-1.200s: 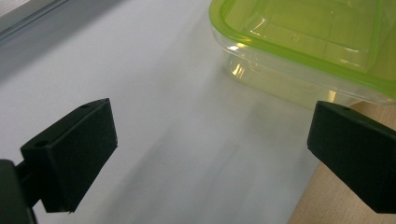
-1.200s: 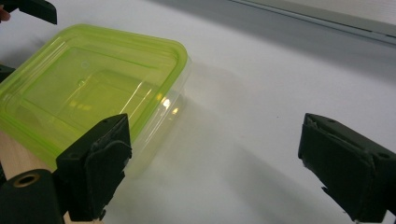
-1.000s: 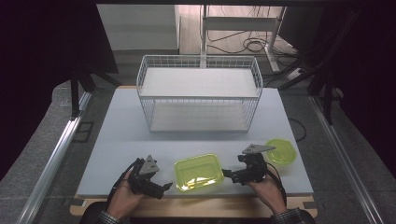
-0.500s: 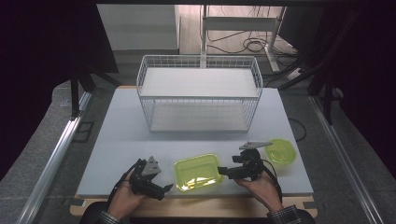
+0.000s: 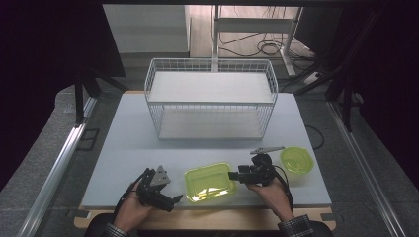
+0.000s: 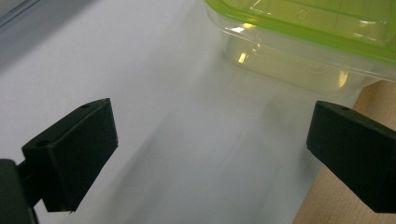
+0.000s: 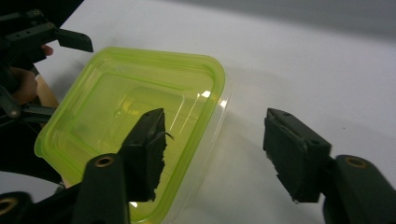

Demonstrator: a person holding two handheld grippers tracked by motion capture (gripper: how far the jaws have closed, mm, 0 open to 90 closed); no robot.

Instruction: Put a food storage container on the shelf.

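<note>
A white wire basket (image 5: 210,104) stands at twelve o'clock on the grey table (image 5: 118,148), with a small round green tub (image 5: 297,160) at four o'clock.

High view looks forward-down over the table (image 5: 123,148); both gripper views sit close, sharing the green-lidded container (image 5: 209,181).

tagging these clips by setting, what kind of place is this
Probably a lab or recording studio set up for handling trials, not a home. A white table stands between dark curtains, with cables loose on the floor behind and metal rails along its sides. On it are a wire basket and a green-lidded box.
</note>
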